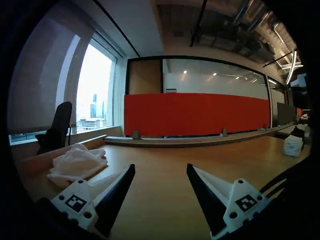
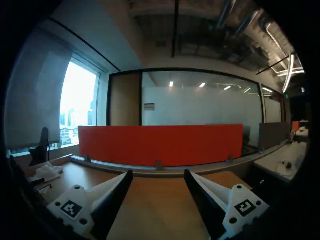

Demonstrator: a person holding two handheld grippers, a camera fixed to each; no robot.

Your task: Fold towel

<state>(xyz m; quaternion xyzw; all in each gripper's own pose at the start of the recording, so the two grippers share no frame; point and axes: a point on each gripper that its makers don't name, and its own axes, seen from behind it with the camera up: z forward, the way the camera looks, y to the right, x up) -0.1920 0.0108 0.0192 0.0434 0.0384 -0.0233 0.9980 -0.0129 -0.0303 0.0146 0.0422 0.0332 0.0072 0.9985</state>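
A crumpled white towel (image 1: 78,164) lies in a heap on the wooden desk (image 1: 168,160), at the left of the left gripper view, just beyond my left gripper's left finger. My left gripper (image 1: 161,169) is open over bare desk with nothing between its fingers. In the right gripper view the same white towel (image 2: 47,173) shows small at the far left of the desk (image 2: 160,200). There my right gripper (image 2: 158,173) is open too, low over the wood, holding nothing.
A red divider panel (image 1: 196,114) runs along the desk's far edge. A black office chair (image 1: 56,128) stands by the window at left. A folded white towel stack (image 1: 293,146) sits at the far right of the desk. Another desk (image 2: 286,158) lies to the right.
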